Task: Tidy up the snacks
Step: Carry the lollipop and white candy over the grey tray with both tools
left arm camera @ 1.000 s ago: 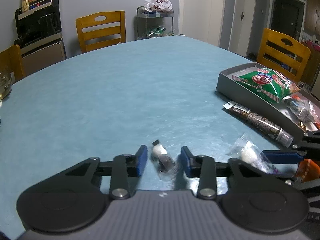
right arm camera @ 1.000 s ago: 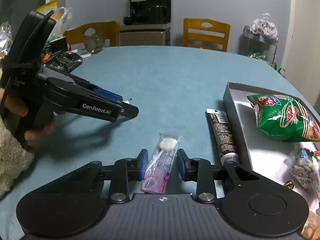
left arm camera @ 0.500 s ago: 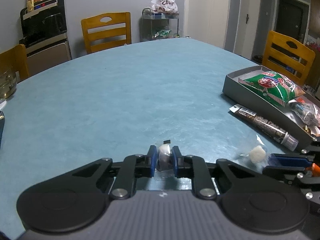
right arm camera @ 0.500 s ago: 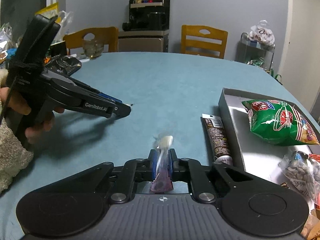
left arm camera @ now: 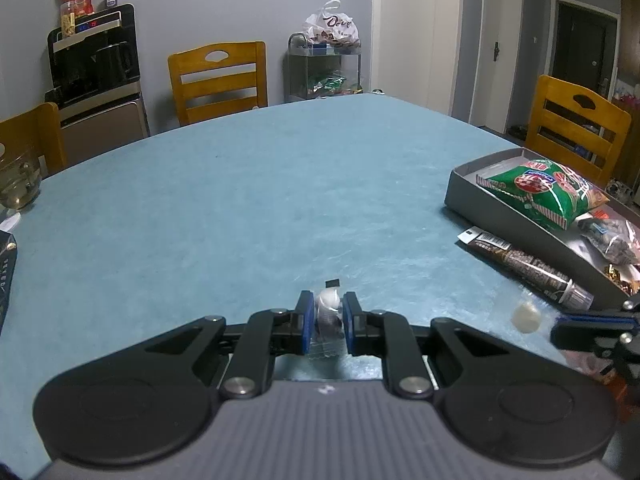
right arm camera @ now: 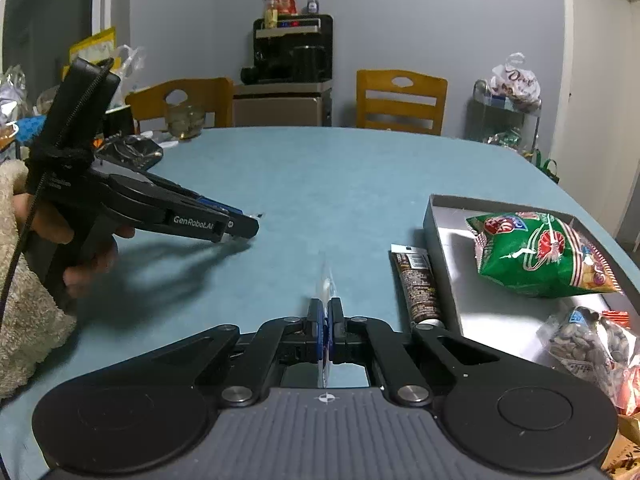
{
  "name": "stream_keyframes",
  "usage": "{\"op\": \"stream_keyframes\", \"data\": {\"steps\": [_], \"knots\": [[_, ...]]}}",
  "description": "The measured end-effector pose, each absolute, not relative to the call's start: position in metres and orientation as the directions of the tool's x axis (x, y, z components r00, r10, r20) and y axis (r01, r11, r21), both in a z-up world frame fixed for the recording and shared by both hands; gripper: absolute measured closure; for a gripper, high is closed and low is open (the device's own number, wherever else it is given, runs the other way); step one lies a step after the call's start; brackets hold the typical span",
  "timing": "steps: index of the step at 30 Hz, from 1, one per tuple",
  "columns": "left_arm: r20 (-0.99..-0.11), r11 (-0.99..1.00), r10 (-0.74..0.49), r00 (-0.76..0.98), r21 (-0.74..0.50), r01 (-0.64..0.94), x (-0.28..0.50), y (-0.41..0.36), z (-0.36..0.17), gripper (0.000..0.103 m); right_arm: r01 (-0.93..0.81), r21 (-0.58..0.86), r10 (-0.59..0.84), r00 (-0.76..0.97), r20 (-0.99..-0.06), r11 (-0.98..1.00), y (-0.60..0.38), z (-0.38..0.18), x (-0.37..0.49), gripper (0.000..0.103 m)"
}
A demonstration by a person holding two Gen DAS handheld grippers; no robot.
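Observation:
My left gripper (left arm camera: 325, 322) is shut on a small clear-wrapped snack with a white ball and a dark piece (left arm camera: 328, 312), held just above the blue table. My right gripper (right arm camera: 327, 326) is shut on a thin clear packet with a white sweet (right arm camera: 327, 286), seen edge-on and lifted off the table. The left gripper also shows in the right wrist view (right arm camera: 240, 226), at the left. The right gripper's blue finger (left arm camera: 592, 326) and its white sweet (left arm camera: 527, 317) show at the right of the left wrist view. A grey tray (right arm camera: 440, 236) holds a green snack bag (right arm camera: 536, 256) and a seed packet (right arm camera: 588, 340).
A brown tube snack (right arm camera: 418, 284) lies on the table beside the tray's left wall. A glass bowl (left arm camera: 18, 178) and a dark box (left arm camera: 6, 276) are at the left table edge. Wooden chairs (left arm camera: 218, 80) stand around the table.
Both grippers closed on their clear-wrapped snacks and lifted them slightly off the table. The right one's packet turned edge-on.

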State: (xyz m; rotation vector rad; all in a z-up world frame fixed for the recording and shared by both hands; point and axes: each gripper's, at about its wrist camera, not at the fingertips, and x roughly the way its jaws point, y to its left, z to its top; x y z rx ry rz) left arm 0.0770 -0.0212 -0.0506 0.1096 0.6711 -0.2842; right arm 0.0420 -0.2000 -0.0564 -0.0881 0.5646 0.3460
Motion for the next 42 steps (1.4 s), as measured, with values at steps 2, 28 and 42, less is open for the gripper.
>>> {"op": "stream_keyframes", "data": {"steps": [2, 28, 42], "knots": [[-0.628, 0.956, -0.222, 0.746, 0.011, 0.294, 0.077, -0.021, -0.051, 0.091, -0.347, 0.014, 0.302, 0.795, -0.527, 0.938, -0.201, -0.053, 0.040, 0.098], [-0.509, 0.930, -0.296, 0.809, 0.039, 0.365, 0.003, -0.081, 0.002, 0.092, -0.353, 0.085, 0.358, 0.859, -0.366, 0.932, -0.274, -0.009, -0.004, 0.098], [-0.488, 0.891, -0.370, 0.790, 0.054, 0.451, -0.003, -0.134, 0.021, 0.092, -0.248, 0.106, 0.269, 0.914, -0.304, 0.963, -0.334, -0.001, -0.017, 0.098]]}}
